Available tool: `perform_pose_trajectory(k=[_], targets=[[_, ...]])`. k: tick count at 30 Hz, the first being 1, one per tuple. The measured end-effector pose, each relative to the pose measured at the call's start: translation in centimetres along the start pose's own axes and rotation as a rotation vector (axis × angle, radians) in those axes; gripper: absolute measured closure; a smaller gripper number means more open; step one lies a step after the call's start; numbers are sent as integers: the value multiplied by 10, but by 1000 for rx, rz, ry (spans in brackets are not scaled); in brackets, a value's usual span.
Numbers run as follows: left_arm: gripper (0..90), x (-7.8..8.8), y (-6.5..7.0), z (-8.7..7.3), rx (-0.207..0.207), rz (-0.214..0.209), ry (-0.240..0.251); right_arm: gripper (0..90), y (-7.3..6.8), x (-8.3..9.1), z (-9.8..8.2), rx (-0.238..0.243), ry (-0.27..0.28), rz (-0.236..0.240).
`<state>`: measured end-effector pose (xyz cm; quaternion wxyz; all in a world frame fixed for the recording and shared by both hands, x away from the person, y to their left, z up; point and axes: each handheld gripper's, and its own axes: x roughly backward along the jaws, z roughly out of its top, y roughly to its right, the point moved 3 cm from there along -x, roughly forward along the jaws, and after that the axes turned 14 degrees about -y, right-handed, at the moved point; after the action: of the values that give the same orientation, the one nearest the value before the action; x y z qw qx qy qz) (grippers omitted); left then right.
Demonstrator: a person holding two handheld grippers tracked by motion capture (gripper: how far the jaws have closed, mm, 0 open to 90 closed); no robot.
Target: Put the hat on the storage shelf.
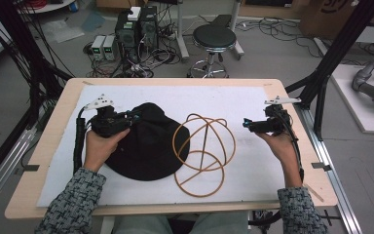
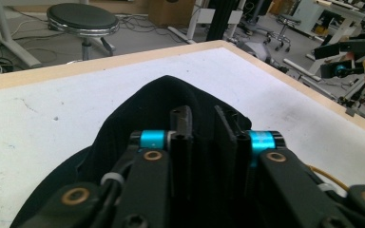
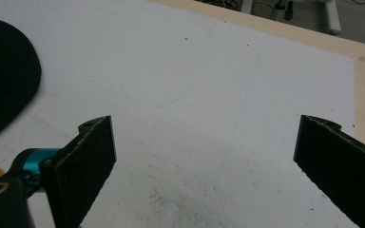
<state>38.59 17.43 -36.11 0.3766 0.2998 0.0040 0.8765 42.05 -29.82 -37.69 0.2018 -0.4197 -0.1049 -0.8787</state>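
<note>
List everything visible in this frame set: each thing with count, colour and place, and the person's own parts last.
hat: 1, black, left of centre on the mat
wire hat stand: 1, tan, centre, touching the hat's right edge
mat: 1, white, covering the table
table: 1, light wood
stool: 1, black seat, floor beyond the table
power supplies: 2, pale, floor at back left
left gripper: 1, black, shut on the hat's fabric
right gripper: 1, black, open over bare mat
sleeves: 2, grey patterned, bottom edge
</note>
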Motion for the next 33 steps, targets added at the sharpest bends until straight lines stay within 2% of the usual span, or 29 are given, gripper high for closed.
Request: perform_pose_trajectory(k=[6, 8, 9, 11, 13, 14, 15, 19, 20, 21, 22, 24, 26, 28, 32, 33], targets=[[831, 10, -6, 1, 8, -3, 21, 63, 1, 0, -1, -2, 1, 5], [834, 22, -11, 5, 15, -8, 57, 64, 2, 1, -1, -7, 6, 7], [834, 22, -11, 5, 15, -8, 57, 64, 2, 1, -1, -7, 6, 7], [837, 37, -17, 11, 14, -35, 111, 64, 4, 2, -1, -12, 12, 10], [838, 42, -20, 13, 12, -45, 124, 64, 4, 2, -1, -14, 14, 12], [838, 52, -26, 18, 13, -59, 141, 64, 4, 2, -1, -14, 16, 15], [838, 52, -26, 18, 13, -59, 141, 64, 4, 2, -1, -14, 16, 15], [838, 74, -39, 33, 10, -79, 165, 64, 4, 1, 0, -15, 16, 19], [839, 74, -39, 33, 10, -79, 165, 64, 4, 1, 0, -15, 15, 19], [839, 83, -44, 40, 8, -81, 172, 64, 4, 1, 1, -17, 18, 19], [839, 83, -44, 40, 8, -81, 172, 64, 4, 2, 0, -16, 15, 19], [840, 97, -53, 51, 15, -94, 192, 64, 5, 2, 0, -14, 19, 20], [840, 101, -57, 55, 19, -107, 197, 64, 5, 2, 0, -20, 21, 23], [840, 110, -66, 68, 15, -127, 210, 64, 5, 2, 0, -26, 18, 26], [840, 113, -74, 87, 9, -152, 217, 64, 6, 2, 1, -28, 24, 33], [840, 113, -74, 87, 9, -152, 217, 64, 6, 2, 1, -25, 25, 34]])
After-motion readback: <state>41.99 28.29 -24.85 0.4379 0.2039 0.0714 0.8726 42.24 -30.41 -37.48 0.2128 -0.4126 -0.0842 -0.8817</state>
